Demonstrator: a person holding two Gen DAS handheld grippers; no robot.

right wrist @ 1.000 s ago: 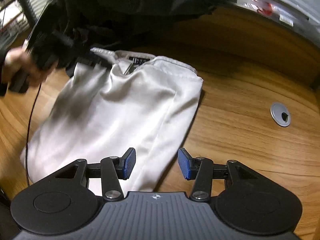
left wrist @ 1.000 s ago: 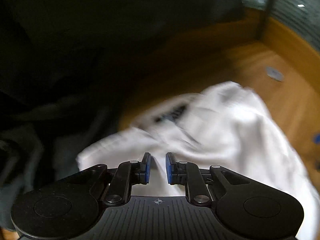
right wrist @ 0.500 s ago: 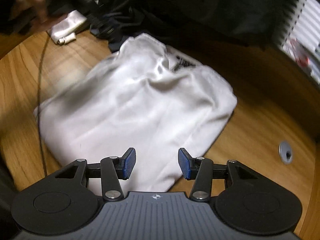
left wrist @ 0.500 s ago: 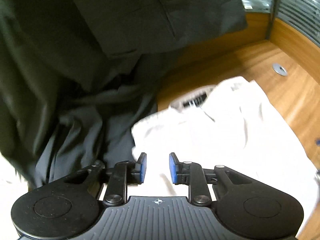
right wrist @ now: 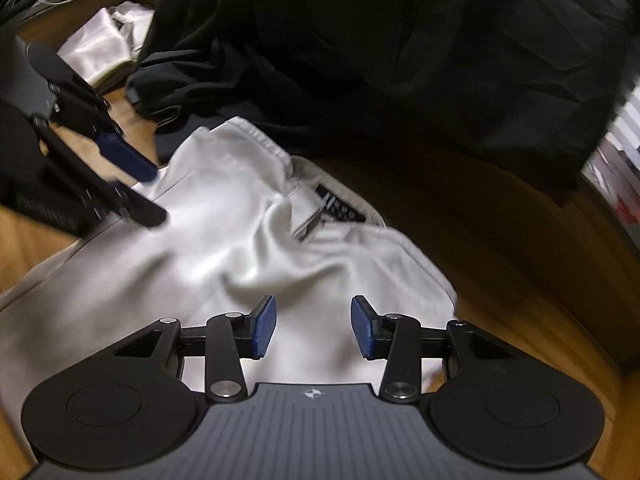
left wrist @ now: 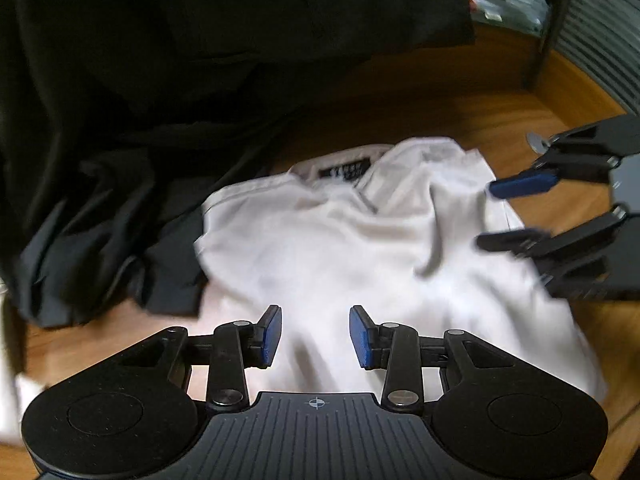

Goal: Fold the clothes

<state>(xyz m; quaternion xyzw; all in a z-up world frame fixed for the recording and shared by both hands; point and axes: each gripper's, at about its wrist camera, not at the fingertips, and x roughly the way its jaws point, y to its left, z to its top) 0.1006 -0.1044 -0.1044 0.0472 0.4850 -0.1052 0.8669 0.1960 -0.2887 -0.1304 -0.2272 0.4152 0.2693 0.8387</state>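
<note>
A white satin garment (left wrist: 352, 248) with a dark neck label lies crumpled on the wooden table (left wrist: 460, 104). It also shows in the right wrist view (right wrist: 224, 256). My left gripper (left wrist: 315, 336) is open and empty just above the garment's near edge. My right gripper (right wrist: 314, 328) is open and empty over the garment's other side. The right gripper also shows at the right of the left wrist view (left wrist: 516, 210), the left gripper at the left of the right wrist view (right wrist: 140, 190).
A heap of black clothes (left wrist: 168, 92) lies behind and left of the white garment, touching it. Another folded pale garment (right wrist: 104, 48) lies at the far left. A cable grommet (left wrist: 538, 141) sits in the table, and a slatted partition (left wrist: 600, 52) bounds it.
Both grippers have swung round to face the garment from opposite sides and now see each other. The left gripper's jaws have opened wider. The garment has shifted and crumpled.
</note>
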